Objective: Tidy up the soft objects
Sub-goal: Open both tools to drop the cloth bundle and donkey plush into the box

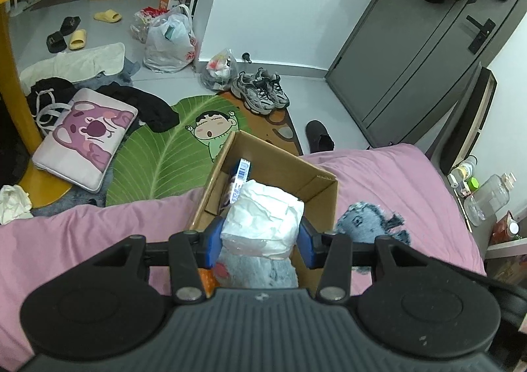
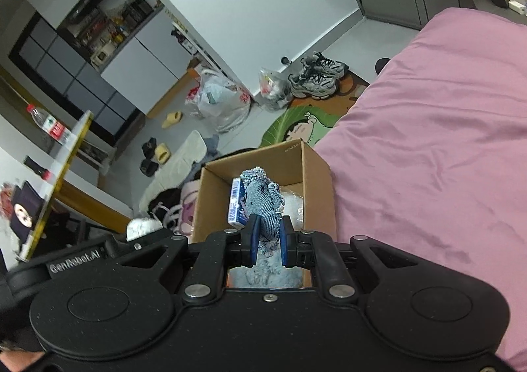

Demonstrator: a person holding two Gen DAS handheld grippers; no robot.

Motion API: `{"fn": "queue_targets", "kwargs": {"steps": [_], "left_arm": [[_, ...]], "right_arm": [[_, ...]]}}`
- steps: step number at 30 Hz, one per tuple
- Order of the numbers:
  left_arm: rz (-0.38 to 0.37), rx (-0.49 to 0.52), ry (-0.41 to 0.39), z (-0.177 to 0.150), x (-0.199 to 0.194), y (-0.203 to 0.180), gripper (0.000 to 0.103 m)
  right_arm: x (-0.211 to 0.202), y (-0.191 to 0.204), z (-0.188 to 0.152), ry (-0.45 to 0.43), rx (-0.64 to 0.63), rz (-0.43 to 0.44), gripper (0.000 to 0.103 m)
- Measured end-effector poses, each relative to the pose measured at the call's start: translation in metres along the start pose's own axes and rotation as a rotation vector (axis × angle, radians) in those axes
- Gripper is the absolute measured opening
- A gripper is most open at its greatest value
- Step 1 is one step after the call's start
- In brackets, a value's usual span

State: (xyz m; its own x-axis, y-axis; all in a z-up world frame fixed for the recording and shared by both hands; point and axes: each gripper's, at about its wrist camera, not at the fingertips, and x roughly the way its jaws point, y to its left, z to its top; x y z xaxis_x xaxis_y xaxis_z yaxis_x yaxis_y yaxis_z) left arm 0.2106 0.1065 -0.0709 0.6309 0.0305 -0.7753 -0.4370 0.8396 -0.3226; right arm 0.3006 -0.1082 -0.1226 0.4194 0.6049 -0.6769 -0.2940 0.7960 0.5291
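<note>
The left claw (image 1: 260, 237) is matte black plastic; two blue pads (image 1: 208, 242) line its fingers; silver round screws (image 1: 188, 294) pin the angled linkage arms to a grey ribbed housing (image 1: 263, 322), with a small screw at the middle of its front edge; round black discs flank the housing on both sides. The right claw (image 2: 267, 235) has the same build, black throughout, speckled with dust; its blue pads (image 2: 253, 237) look darker; white lettering (image 2: 76, 262) reading "GenRobot.AI" marks a black part at its left.
</note>
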Motion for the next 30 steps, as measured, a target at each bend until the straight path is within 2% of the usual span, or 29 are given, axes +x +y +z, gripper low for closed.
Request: {"fn": "queue_targets", "kwargs": {"steps": [7, 8, 10, 11, 12, 18, 30], "left_arm": [[-0.03, 0.0, 0.023, 0.013, 0.025, 0.009, 0.046], [-0.037, 0.002, 0.027, 0.014, 0.029, 0.01, 0.046], [-0.048, 0.005, 0.037, 0.016, 0.036, 0.011, 0.046], [-0.054, 0.006, 0.042, 0.017, 0.04, 0.012, 0.046], [-0.057, 0.006, 0.046, 0.017, 0.043, 0.012, 0.046], [-0.08, 0.014, 0.077, 0.025, 0.068, 0.015, 0.046], [-0.114, 0.035, 0.133, 0.028, 0.104, 0.001, 0.046]], "right_arm": [[0.021, 0.008, 0.0, 0.025, -0.039, -0.05, 0.016], [0.023, 0.009, 0.0, 0.026, -0.038, -0.06, 0.019], [0.024, 0.01, 0.0, 0.031, -0.034, -0.063, 0.034], [0.023, 0.01, 0.0, 0.023, -0.039, -0.061, 0.048], [0.02, 0.008, 0.001, 0.007, -0.041, -0.063, 0.053], [0.02, 0.005, 0.002, 0.014, -0.028, -0.044, 0.053], [0.027, -0.012, 0.005, 0.039, 0.012, -0.097, 0.055]]}}
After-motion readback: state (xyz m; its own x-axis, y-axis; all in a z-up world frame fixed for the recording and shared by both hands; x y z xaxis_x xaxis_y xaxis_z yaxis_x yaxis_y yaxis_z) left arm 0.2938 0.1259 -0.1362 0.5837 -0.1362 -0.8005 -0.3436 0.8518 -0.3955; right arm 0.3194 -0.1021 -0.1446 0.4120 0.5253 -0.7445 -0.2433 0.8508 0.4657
